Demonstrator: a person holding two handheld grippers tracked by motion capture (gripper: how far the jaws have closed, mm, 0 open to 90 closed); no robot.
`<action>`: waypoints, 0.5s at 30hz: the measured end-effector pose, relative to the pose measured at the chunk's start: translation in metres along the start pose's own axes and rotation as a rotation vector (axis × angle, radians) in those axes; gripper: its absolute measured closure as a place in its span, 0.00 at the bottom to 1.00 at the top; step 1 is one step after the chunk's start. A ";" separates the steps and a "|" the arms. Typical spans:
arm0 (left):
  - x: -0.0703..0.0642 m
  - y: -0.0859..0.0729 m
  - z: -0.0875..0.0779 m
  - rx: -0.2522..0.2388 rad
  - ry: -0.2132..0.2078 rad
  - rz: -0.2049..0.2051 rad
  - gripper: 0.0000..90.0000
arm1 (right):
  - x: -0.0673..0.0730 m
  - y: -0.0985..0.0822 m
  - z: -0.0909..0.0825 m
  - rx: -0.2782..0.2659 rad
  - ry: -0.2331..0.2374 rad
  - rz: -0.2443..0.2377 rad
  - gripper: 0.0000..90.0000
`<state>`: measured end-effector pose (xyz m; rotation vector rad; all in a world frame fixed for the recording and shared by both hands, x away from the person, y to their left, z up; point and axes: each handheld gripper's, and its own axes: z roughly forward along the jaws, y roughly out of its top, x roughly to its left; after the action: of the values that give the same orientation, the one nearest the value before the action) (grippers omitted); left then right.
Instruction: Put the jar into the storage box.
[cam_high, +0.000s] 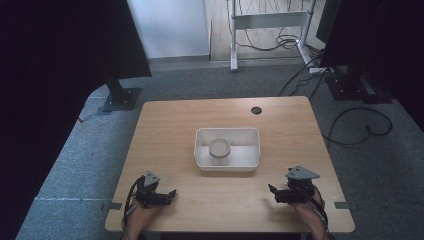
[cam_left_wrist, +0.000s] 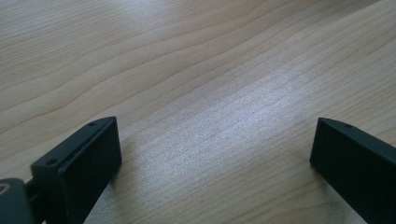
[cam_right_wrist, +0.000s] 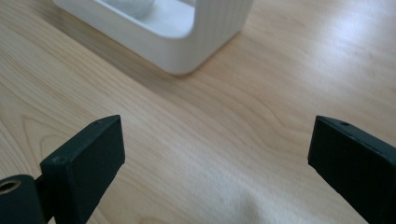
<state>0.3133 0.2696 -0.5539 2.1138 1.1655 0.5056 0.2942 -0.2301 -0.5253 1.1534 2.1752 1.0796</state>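
High view: two wide-open claws, left claw (cam_high: 172, 192) and right claw (cam_high: 271, 189), one tray (cam_high: 227, 163), one jar (cam_high: 219, 149).

Wooden table (cam_high: 170, 125) with grommet (cam_high: 256, 110); cables (cam_high: 360, 127) on carpet.

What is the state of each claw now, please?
Left claw: open, holding nothing, over the bare table.
Right claw: open, holding nothing, short of the white tray.
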 end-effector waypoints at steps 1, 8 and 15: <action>0.000 0.000 0.000 0.000 0.000 0.000 0.02 | -0.001 -0.003 0.000 0.005 -0.002 0.004 0.04; 0.000 0.000 0.000 0.000 0.000 0.000 0.02 | -0.004 -0.019 0.000 0.037 -0.021 0.029 0.04; 0.000 0.000 0.000 0.000 0.000 0.000 0.02 | -0.006 -0.033 0.004 0.088 -0.036 0.047 0.04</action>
<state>0.3133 0.2697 -0.5539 2.1143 1.1654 0.5057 0.2842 -0.2442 -0.5541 1.2589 2.1970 0.9833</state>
